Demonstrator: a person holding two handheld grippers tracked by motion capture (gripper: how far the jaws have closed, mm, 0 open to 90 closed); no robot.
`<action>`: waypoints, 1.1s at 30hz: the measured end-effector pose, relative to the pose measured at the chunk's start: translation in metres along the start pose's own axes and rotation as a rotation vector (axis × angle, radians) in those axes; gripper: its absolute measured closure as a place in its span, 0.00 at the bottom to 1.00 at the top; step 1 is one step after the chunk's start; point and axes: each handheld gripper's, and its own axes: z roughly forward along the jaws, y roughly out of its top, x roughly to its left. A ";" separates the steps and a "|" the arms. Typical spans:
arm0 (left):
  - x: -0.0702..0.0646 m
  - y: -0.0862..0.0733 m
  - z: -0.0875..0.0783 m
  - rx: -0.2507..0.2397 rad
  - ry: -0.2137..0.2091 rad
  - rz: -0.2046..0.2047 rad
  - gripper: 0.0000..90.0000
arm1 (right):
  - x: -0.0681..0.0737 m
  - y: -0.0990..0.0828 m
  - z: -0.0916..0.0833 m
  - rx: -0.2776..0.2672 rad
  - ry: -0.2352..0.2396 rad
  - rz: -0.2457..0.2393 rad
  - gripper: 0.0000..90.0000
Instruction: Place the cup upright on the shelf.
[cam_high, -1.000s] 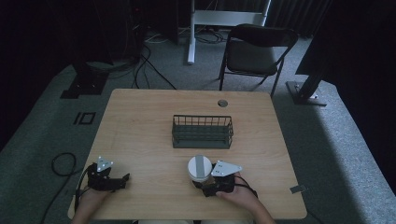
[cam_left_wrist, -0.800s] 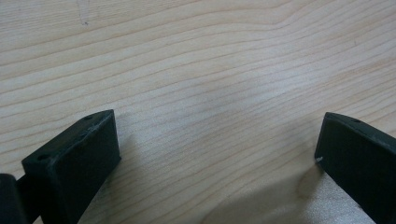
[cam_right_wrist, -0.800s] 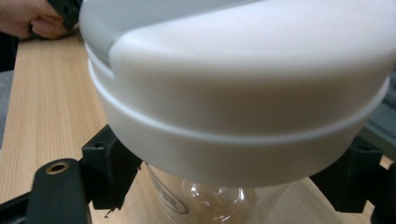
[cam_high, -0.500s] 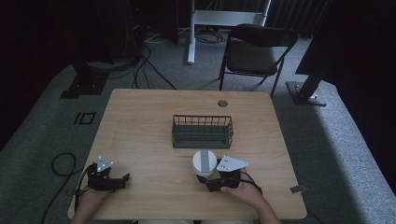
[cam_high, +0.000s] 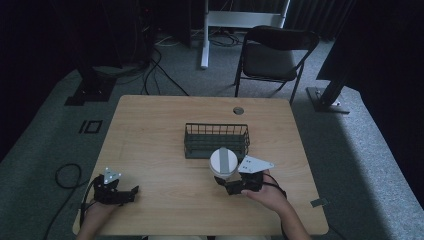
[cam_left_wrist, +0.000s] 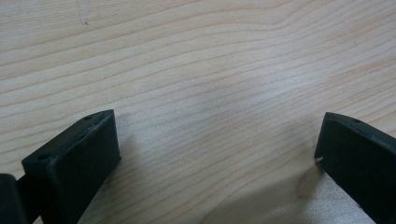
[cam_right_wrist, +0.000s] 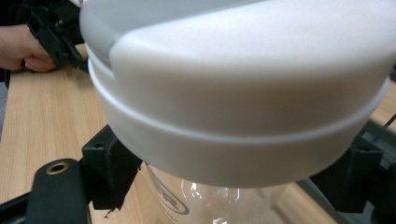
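Observation:
My right gripper is shut on a clear bottle with a wide white lid, held just in front of the dark wire basket. In the right gripper view the white lid looms close. Its clear body sits between the black jaws of my right gripper, which press on both sides below the lid. My left gripper rests near the table's front left corner. Its jaws stand wide apart over bare wood, with nothing in the left gripper.
The wooden table has a round cable hole behind the basket. A black folding chair stands beyond the far edge. Cables lie on the floor at the left. The other hand and its gripper show far off in the right gripper view.
My right gripper has carried the bottle away from the front edge and slightly right, toward the basket. The left gripper has stayed in place.

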 end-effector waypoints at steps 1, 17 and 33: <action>0.000 0.000 0.000 0.000 0.000 0.000 0.00 | -0.001 0.002 0.000 0.000 -0.001 -0.001 0.21; 0.000 0.000 0.000 -0.001 0.000 0.000 0.00 | -0.027 0.045 0.001 -0.048 -0.027 -0.022 0.21; 0.000 0.000 0.000 -0.001 0.000 0.000 0.00 | -0.059 0.065 0.023 -0.049 -0.069 0.016 0.21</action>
